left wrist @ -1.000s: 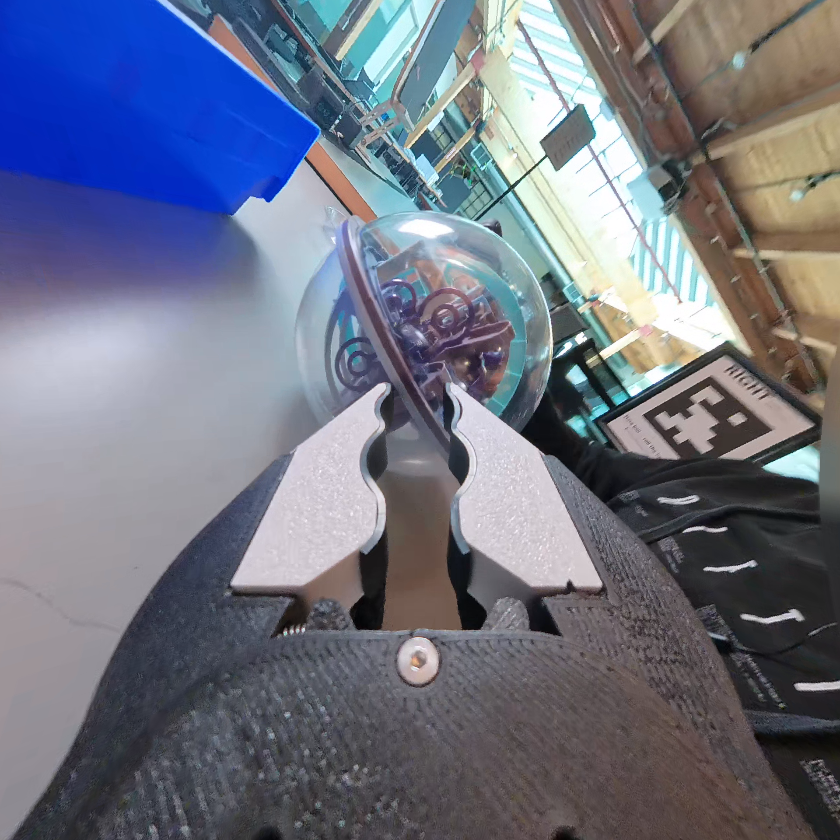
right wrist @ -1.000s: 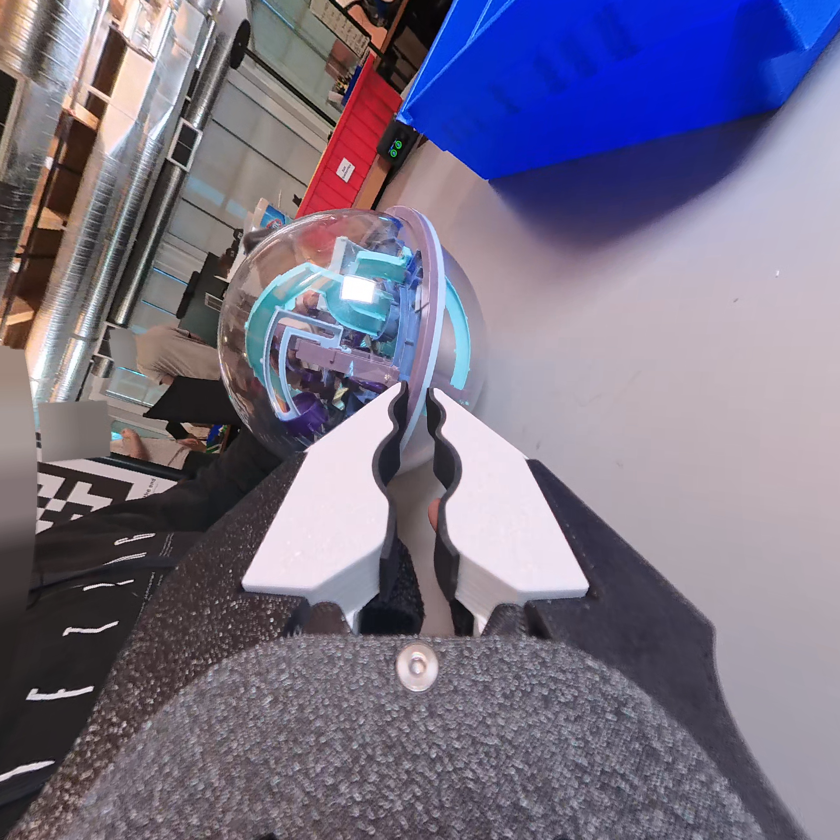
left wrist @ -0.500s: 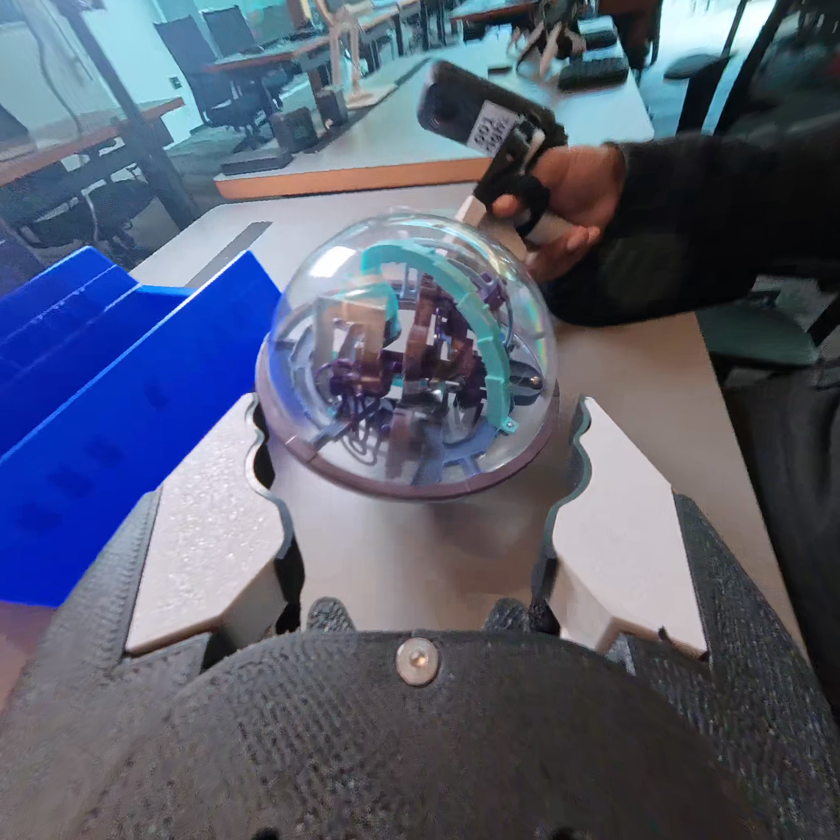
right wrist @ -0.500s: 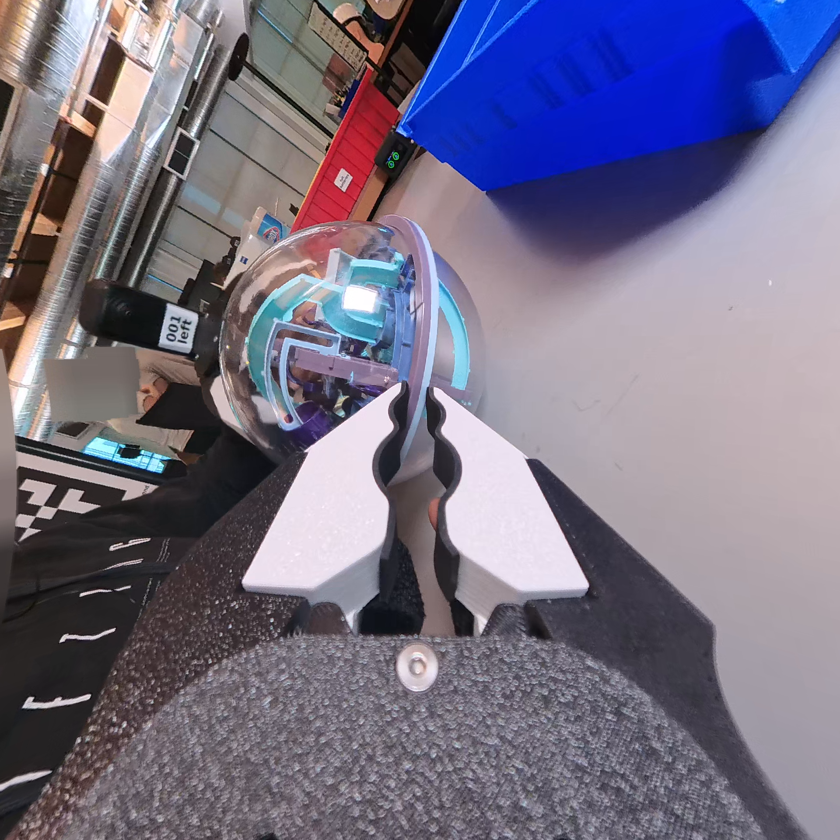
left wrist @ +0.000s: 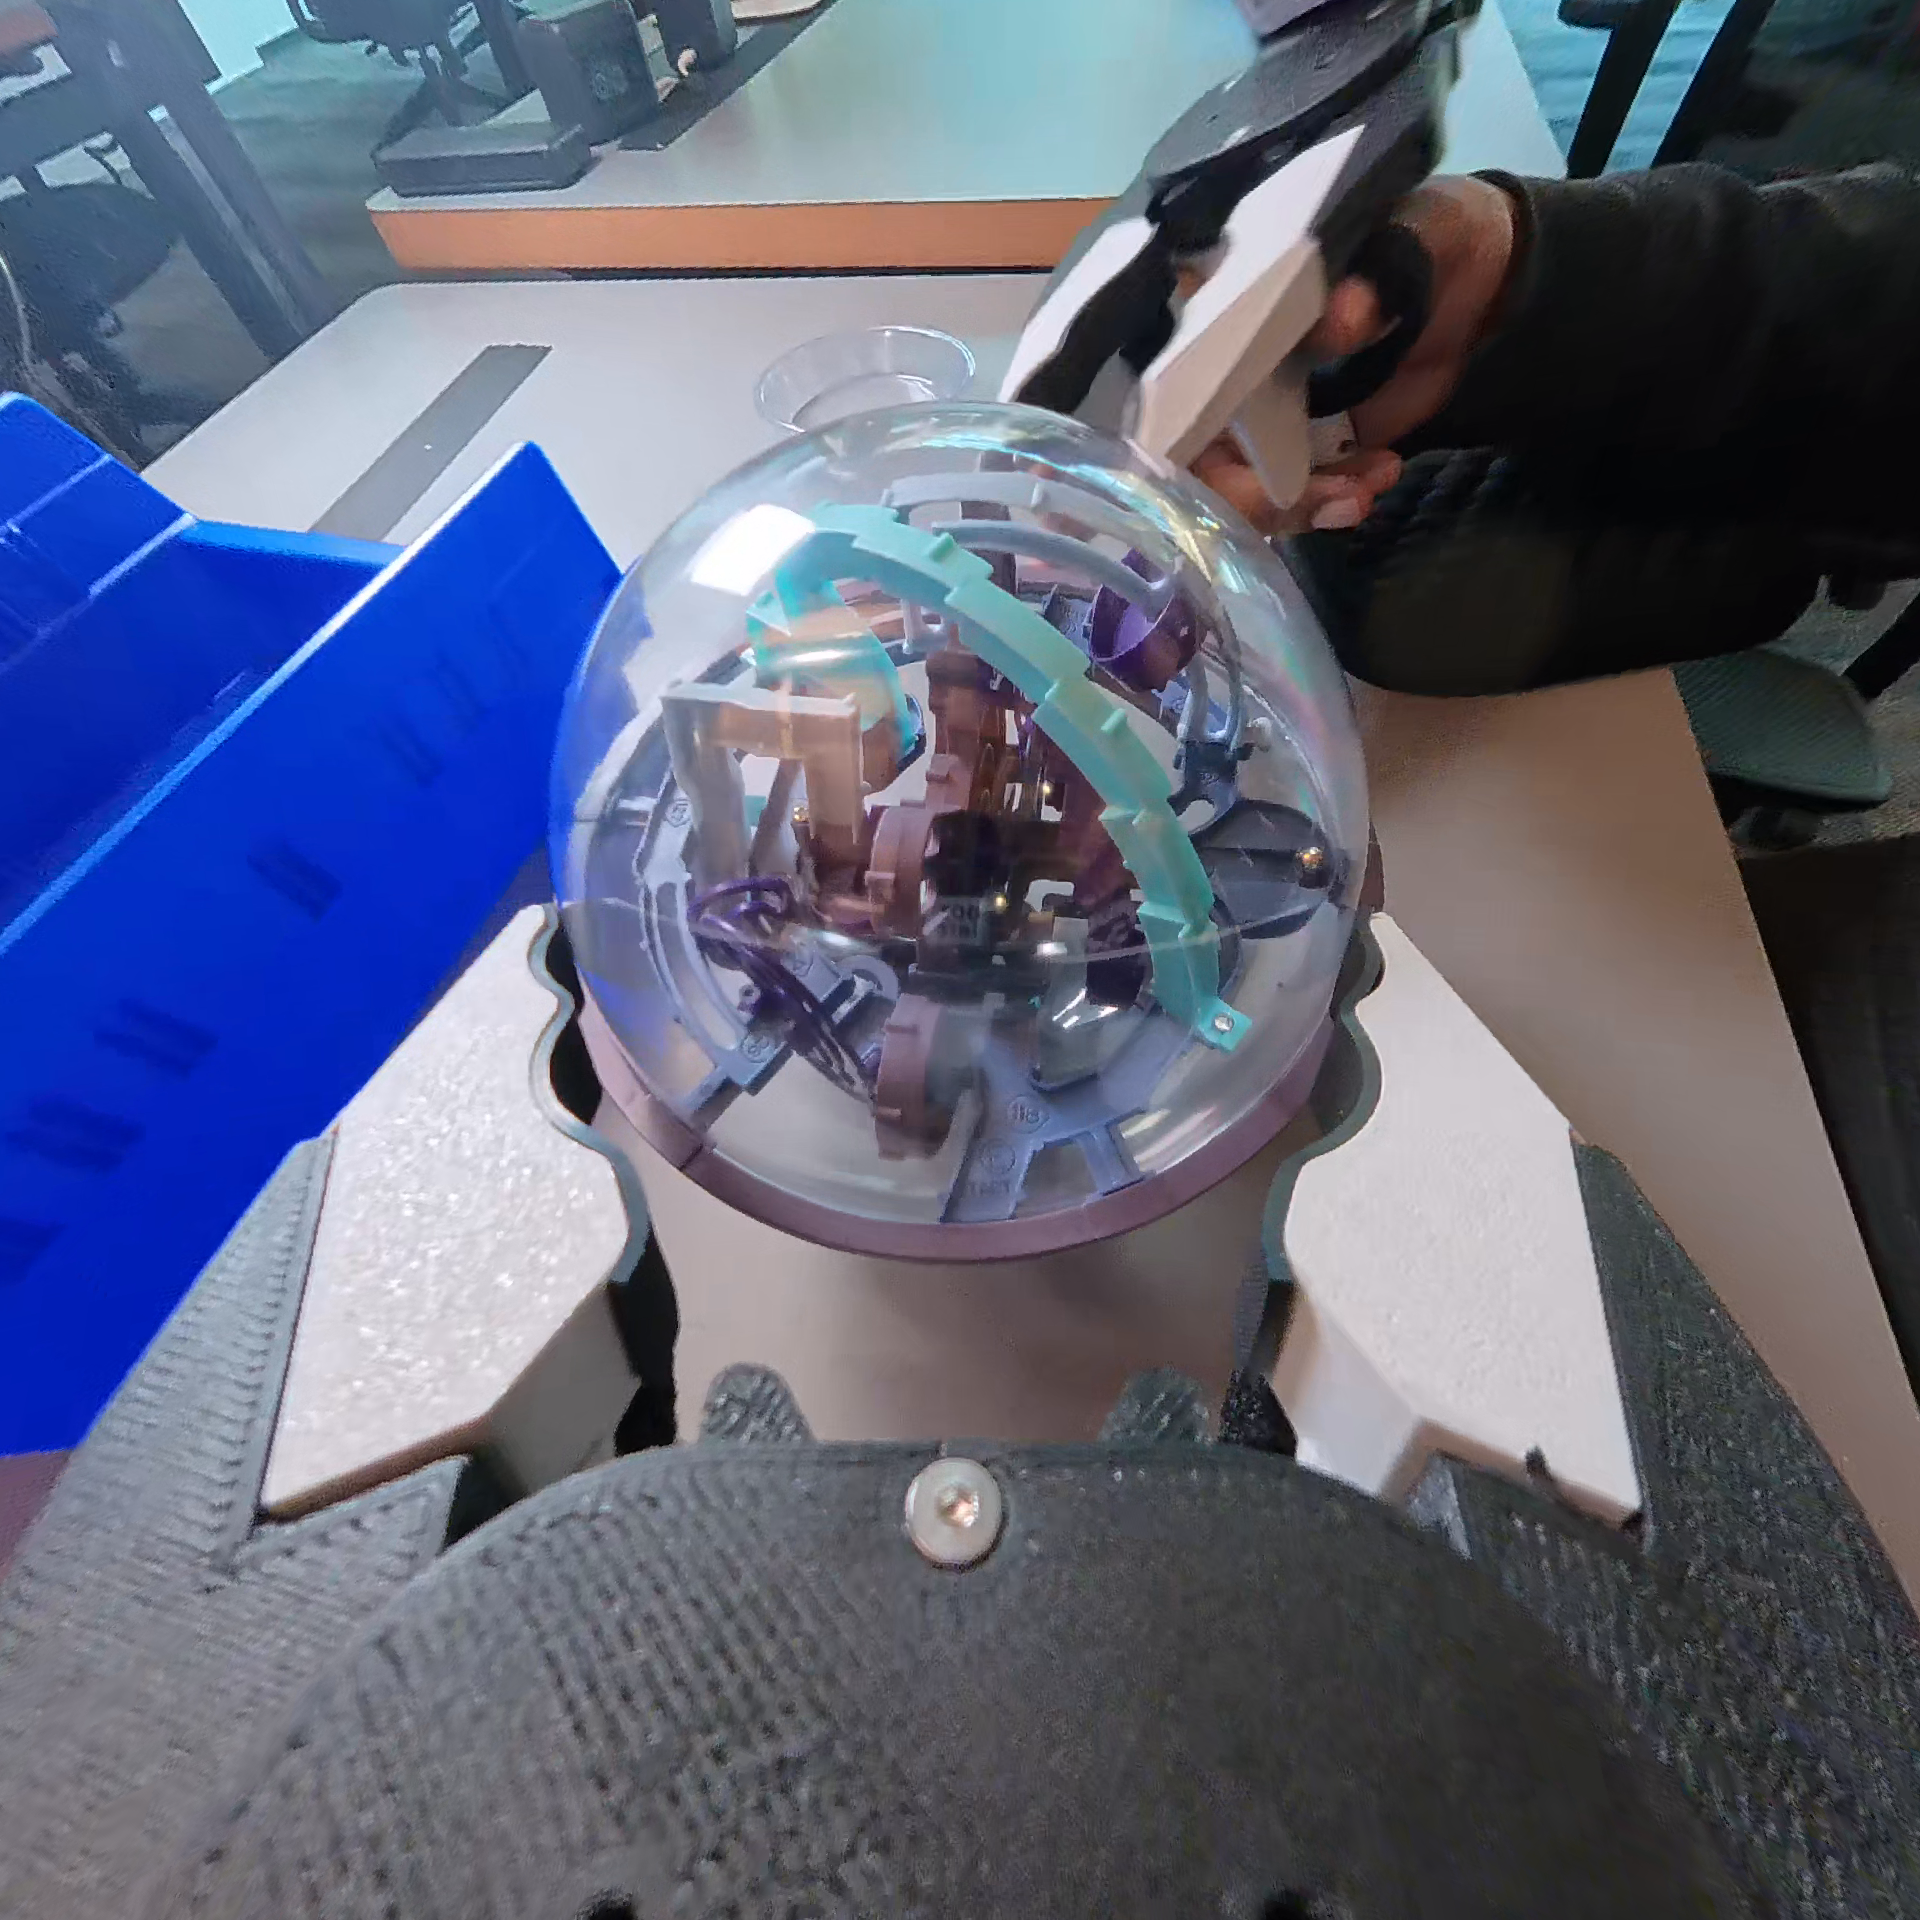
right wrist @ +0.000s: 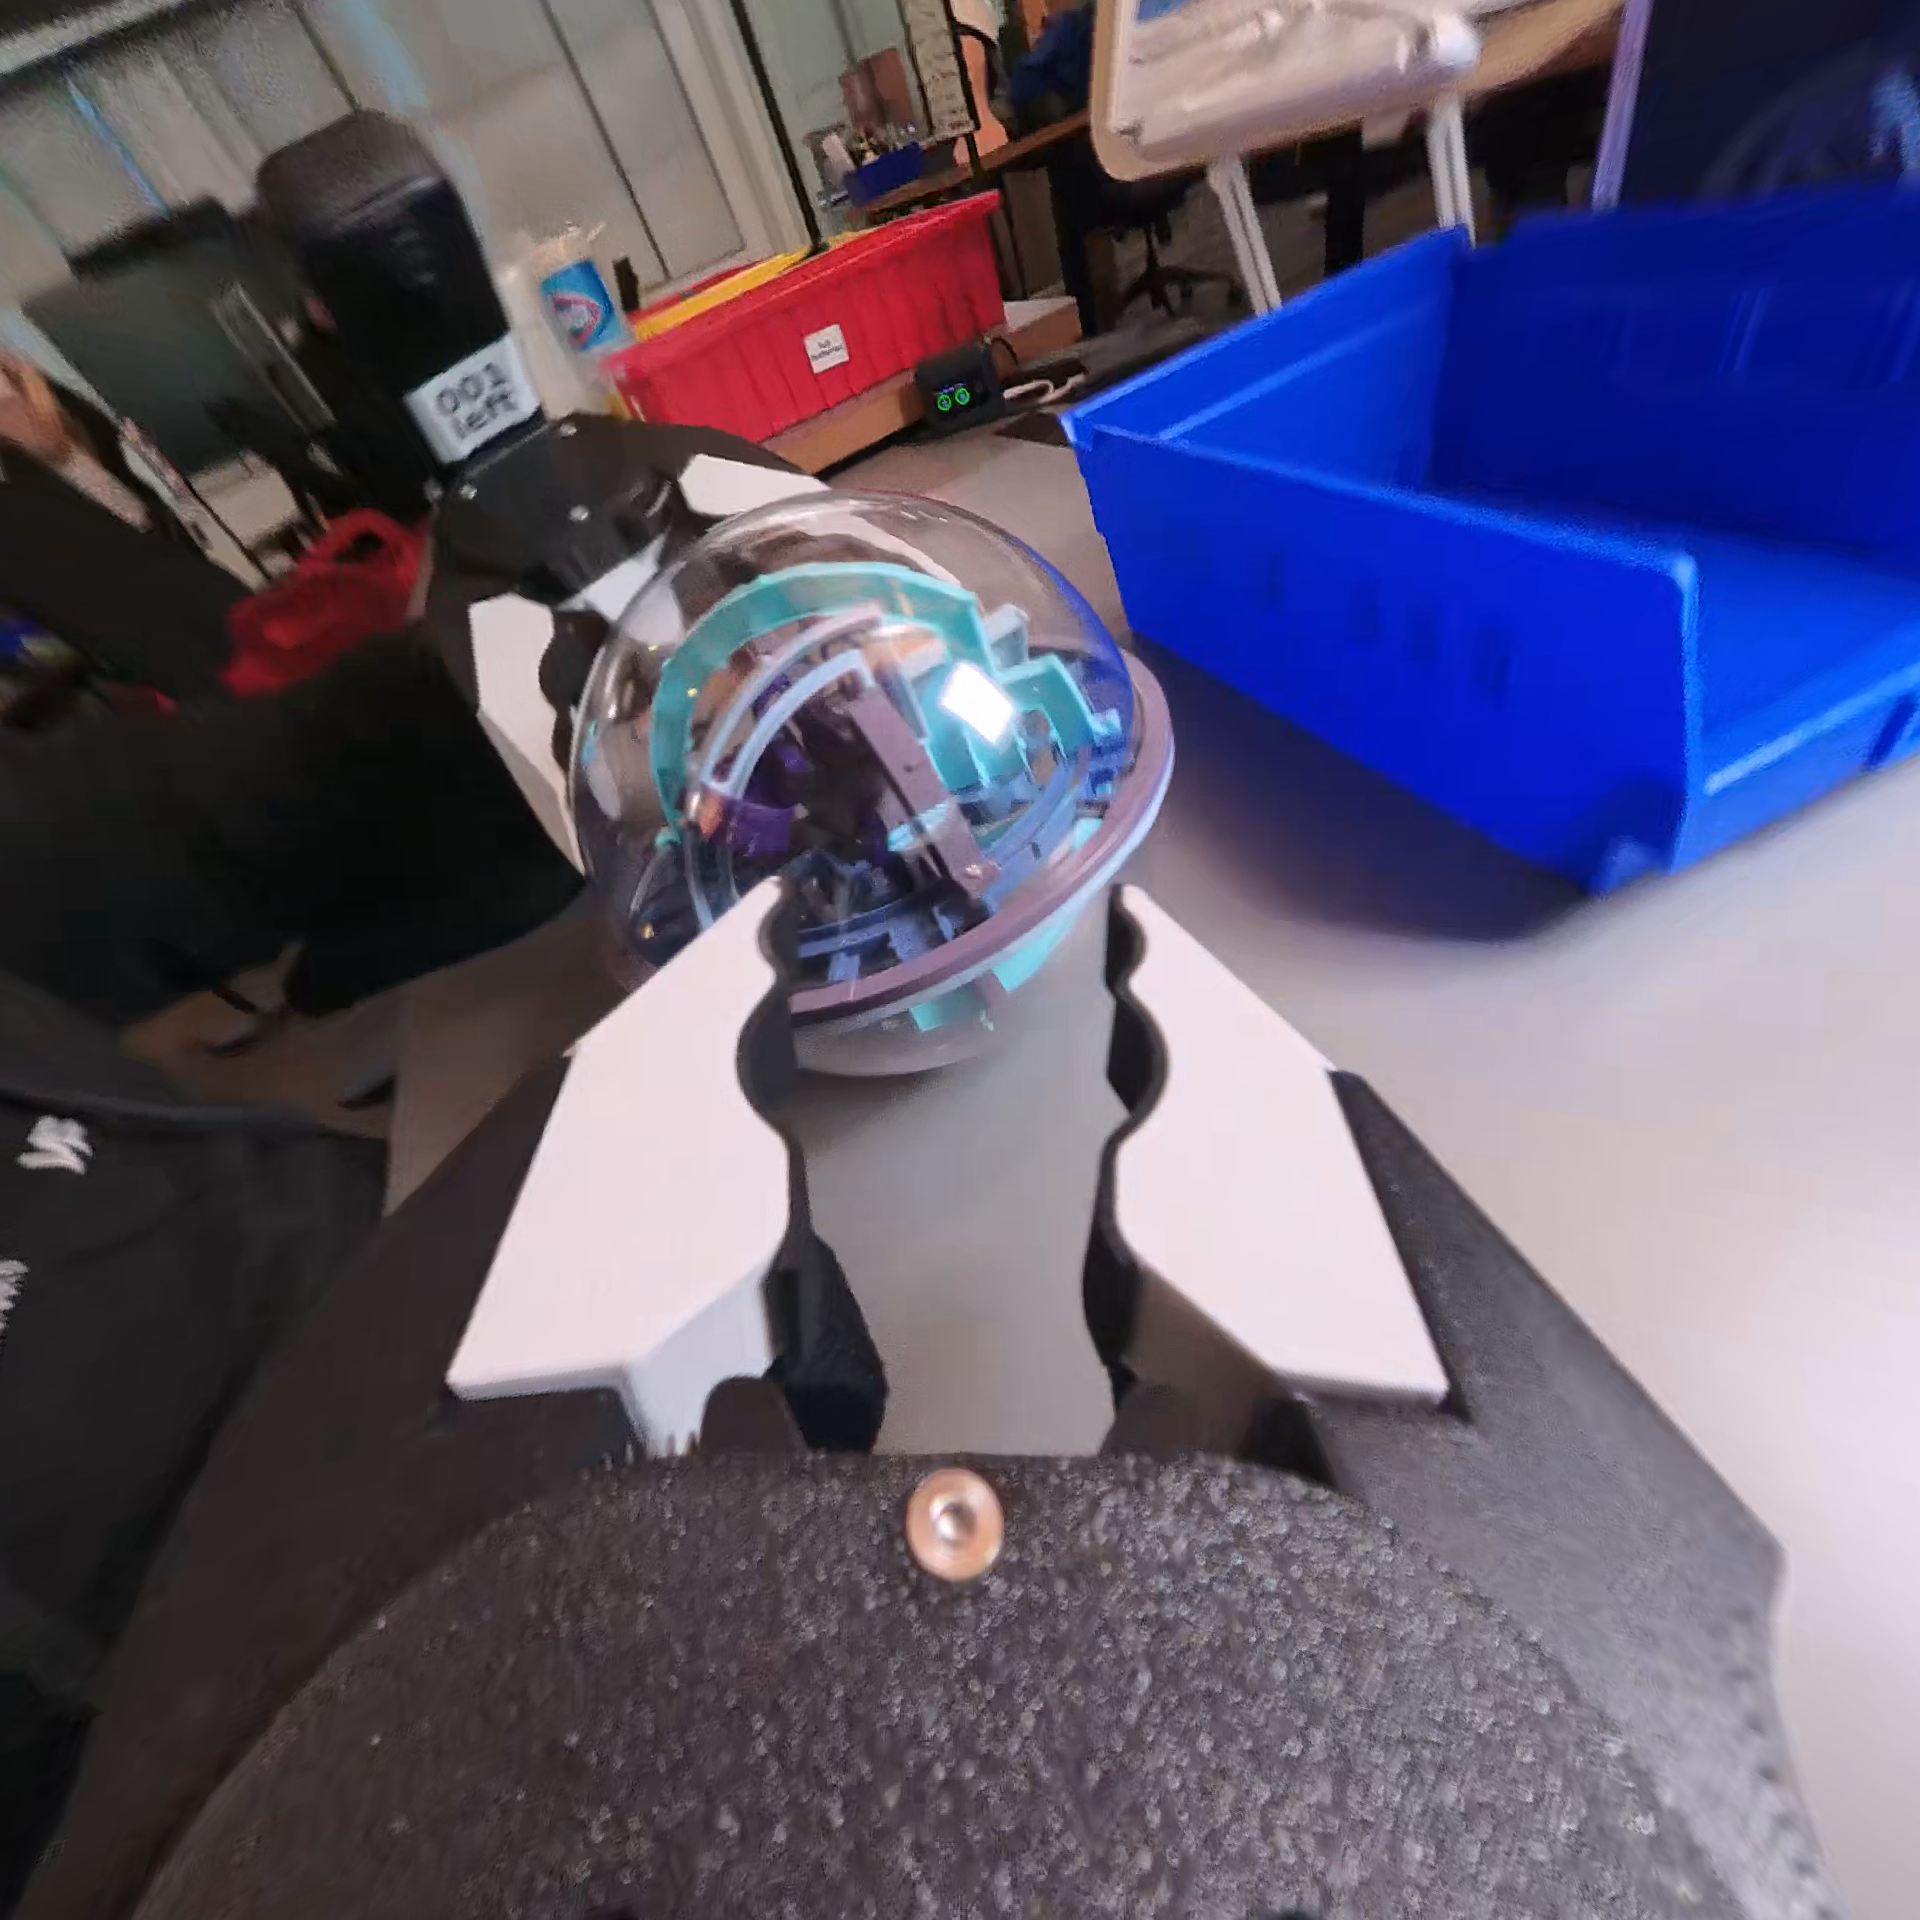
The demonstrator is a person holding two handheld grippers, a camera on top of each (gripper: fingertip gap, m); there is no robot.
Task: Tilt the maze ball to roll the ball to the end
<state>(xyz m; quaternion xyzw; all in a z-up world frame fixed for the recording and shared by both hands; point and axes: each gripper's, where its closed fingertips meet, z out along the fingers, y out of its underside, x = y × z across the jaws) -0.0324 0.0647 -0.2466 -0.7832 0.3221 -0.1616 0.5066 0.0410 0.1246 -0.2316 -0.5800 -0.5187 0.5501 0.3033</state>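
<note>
Maze ball (left wrist: 961, 831) is sitting on the grey table (left wrist: 1538, 831), seam ring tilted. Left gripper (left wrist: 961, 1023) is gaping wide around it; right gripper (right wrist: 940, 920) is spread open, holding nothing.

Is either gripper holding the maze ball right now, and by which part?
Nothing is held. The maze ball rests on the table; left gripper and right gripper are both open around it.

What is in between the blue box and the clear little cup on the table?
In the left wrist view, the maze ball sits partly between the blue bin and the clear cup; the rest is bare grey table.
</note>
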